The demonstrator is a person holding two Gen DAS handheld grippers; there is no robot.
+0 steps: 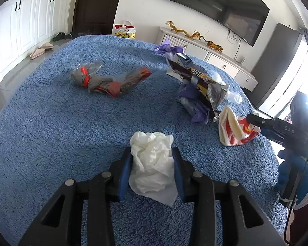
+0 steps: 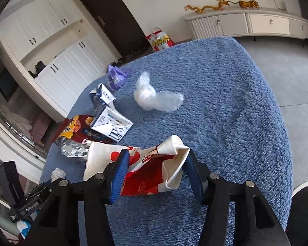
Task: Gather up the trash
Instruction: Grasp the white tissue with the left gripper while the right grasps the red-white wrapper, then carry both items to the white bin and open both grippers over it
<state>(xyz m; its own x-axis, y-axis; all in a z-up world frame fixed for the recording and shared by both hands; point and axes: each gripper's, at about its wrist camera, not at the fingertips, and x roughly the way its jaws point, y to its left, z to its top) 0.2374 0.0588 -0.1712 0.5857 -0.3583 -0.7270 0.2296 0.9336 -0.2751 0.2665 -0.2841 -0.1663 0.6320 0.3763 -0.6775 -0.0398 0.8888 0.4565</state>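
Observation:
My left gripper (image 1: 152,150) is shut on a crumpled white tissue (image 1: 154,164), both blue pads pressing its sides, low over the blue fleecy surface (image 1: 51,133). My right gripper (image 2: 158,153) is shut on a red and white paper bag (image 2: 145,172), which is folded between the pads; the left wrist view shows this bag (image 1: 234,131) at the right. Loose trash lies beyond: a grey and orange wrapper (image 1: 108,80), a foil snack bag (image 1: 203,84), a purple bag (image 2: 117,75), a clear plastic bag (image 2: 154,96) and a white and blue carton (image 2: 110,121).
The blue surface drops off at its right edge (image 2: 281,123) to a grey floor. White cupboards (image 1: 20,24), a dark door (image 1: 96,4), a low sideboard (image 2: 256,22) and a wall television (image 1: 215,6) stand around. A gift bag (image 1: 125,30) sits on the floor behind.

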